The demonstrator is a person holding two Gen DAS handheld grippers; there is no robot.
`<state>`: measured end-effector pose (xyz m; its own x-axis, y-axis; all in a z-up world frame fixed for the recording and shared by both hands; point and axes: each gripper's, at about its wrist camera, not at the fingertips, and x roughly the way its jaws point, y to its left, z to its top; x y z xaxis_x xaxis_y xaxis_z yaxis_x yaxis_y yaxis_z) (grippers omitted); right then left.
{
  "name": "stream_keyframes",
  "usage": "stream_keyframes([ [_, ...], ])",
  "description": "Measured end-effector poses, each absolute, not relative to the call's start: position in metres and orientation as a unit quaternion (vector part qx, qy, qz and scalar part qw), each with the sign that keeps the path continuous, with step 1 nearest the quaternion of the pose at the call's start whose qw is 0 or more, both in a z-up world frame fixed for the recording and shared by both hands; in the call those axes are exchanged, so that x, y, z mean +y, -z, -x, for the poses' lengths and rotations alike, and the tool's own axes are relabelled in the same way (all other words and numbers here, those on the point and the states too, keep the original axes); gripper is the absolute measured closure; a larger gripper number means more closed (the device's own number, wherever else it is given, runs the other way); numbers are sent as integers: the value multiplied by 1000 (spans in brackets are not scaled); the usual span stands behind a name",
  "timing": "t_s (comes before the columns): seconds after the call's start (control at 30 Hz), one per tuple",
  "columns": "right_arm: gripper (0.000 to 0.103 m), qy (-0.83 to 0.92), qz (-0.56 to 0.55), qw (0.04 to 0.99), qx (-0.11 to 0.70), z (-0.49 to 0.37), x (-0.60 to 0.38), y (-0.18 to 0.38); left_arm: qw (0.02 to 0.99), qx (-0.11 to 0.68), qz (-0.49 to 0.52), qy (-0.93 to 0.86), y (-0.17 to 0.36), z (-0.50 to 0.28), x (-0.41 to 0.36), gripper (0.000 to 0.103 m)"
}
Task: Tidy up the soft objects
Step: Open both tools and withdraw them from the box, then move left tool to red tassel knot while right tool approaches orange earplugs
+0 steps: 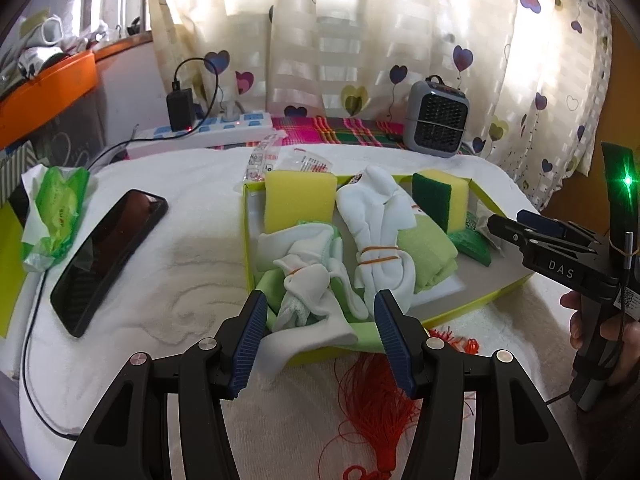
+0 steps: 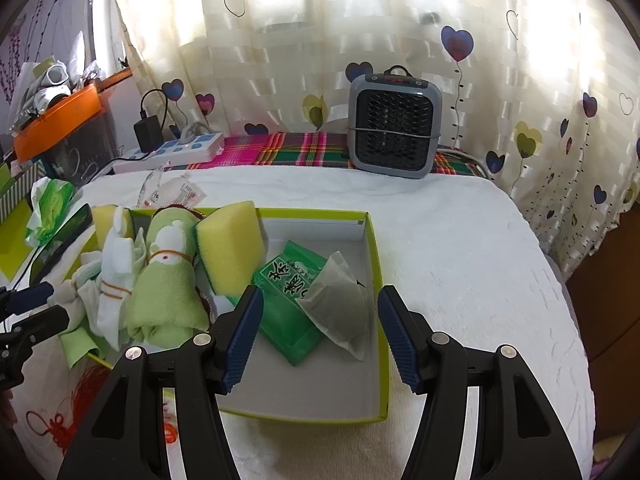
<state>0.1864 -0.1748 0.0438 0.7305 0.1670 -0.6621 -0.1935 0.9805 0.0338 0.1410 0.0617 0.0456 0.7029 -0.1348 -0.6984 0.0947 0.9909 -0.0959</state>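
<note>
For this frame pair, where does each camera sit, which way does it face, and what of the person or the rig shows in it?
Left wrist: on the left hand-held gripper, looking forward and down at the left end of the green box and its bundled socks; the right hand-held gripper and a hand show at right.
Right wrist: on the right hand-held gripper, looking down at the box's right end with the green packet; the left hand-held gripper shows at the left edge.
Shared: box, sponges, heater, curtain.
</note>
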Motion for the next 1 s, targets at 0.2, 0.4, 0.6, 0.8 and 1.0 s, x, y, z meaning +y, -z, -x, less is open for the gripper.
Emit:
stream_keyframes([
  [0.2, 43, -100, 16, 932, 348, -175, -175, -48, 925, 373, 27, 68, -51, -128, 64, 48],
  [0.4, 43, -102, 9, 932, 347, -158, -177, -49, 921, 378, 31, 85, -50, -108, 68, 48],
  [0.6, 43, -98, 8, 930, 355, -138, -175, -47, 912, 393, 28, 113, -42, -88, 65, 48],
  [0.8, 43, -107, 2, 929, 353, -122, -172, -46, 902, 410, 14, 132, -30, -77, 53, 48],
  [1.0, 43, -120, 4, 925, 360, -113, -164, -41, 891, 433, -15, 133, -13, -75, 41, 48],
])
